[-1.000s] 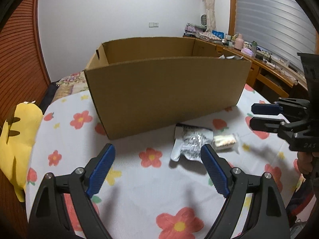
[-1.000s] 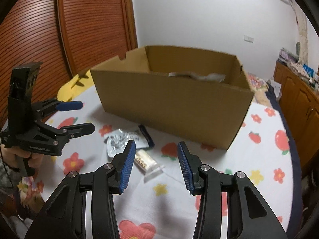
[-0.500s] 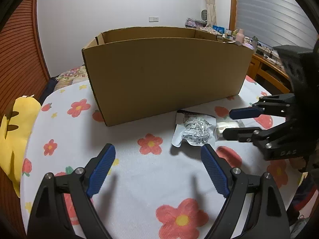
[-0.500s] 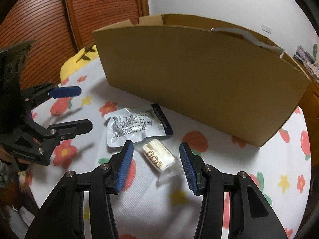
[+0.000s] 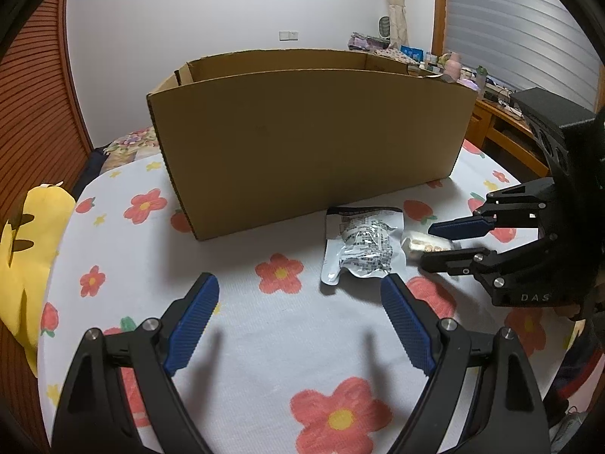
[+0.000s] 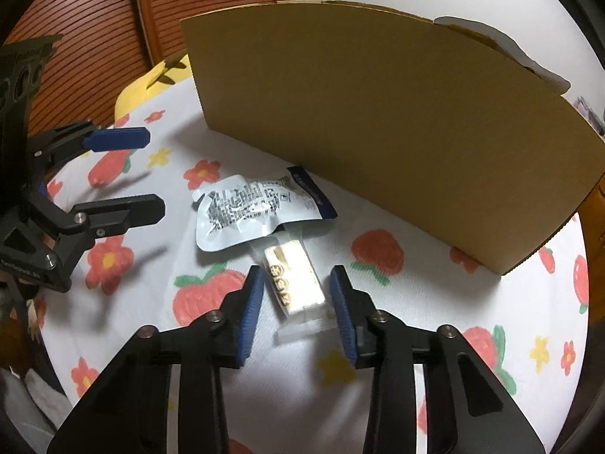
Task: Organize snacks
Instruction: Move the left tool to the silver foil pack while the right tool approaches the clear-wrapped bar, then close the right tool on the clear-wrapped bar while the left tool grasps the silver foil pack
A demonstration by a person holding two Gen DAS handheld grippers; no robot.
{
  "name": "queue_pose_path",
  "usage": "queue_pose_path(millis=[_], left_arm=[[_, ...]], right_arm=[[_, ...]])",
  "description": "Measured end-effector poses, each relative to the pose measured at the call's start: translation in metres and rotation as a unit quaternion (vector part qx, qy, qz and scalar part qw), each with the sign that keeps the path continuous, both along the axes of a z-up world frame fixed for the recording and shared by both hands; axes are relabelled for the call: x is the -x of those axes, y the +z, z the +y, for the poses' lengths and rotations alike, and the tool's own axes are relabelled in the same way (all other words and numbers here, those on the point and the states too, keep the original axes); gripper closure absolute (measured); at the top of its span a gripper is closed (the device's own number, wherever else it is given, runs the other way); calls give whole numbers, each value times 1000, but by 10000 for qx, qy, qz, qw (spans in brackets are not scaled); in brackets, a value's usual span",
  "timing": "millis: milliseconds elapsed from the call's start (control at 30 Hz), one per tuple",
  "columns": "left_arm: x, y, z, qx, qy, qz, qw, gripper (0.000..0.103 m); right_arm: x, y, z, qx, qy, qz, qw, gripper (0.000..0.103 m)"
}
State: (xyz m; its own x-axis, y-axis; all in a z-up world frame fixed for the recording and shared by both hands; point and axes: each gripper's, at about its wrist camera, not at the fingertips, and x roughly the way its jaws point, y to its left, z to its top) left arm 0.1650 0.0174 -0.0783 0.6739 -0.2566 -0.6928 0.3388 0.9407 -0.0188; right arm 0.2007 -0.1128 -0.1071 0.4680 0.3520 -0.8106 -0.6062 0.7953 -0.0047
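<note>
A small clear-wrapped white snack bar [image 6: 293,282] lies on the flowered cloth, and my right gripper [image 6: 297,289] is open with its jaws on either side of it. In the left wrist view the bar [image 5: 423,244] sits between the right gripper's fingers [image 5: 459,226]. A silver snack pouch [image 6: 249,210] lies just beyond the bar, also in the left wrist view [image 5: 365,246]. My left gripper [image 5: 300,312] is open and empty, low over the cloth, short of the pouch. A large open cardboard box [image 5: 310,143] stands behind the snacks.
The table carries a white cloth with red flowers [image 5: 280,340]. A yellow plush toy [image 5: 22,249] lies at the left edge. A wooden slatted door [image 6: 211,11] and a cluttered desk [image 5: 495,98] stand behind.
My right gripper has come down and forward, so the snack bar now lies between its jaws. The left gripper has moved slightly closer to the pouch.
</note>
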Motion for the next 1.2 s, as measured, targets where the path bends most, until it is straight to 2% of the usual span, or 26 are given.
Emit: queue_pose_path(millis=[100,567,867,1200], left_arm=[[-1,1,-3,15,-42,8,10000,15],[-13,1,-28,120,-242,232,9994,15],[-22,-3,-57,233,-483,456,9975,15],[-24,2,-85,334,-665,527,9958,15]], right_arm=[[2,2,-4,-16,5,22,10000,83],[25,7,-25,-279,-232,-38,9993,84],[39,8,-48,-334,-649,-171,9972,84],[47,14,-68,-448,-1010,-375,9932,84]])
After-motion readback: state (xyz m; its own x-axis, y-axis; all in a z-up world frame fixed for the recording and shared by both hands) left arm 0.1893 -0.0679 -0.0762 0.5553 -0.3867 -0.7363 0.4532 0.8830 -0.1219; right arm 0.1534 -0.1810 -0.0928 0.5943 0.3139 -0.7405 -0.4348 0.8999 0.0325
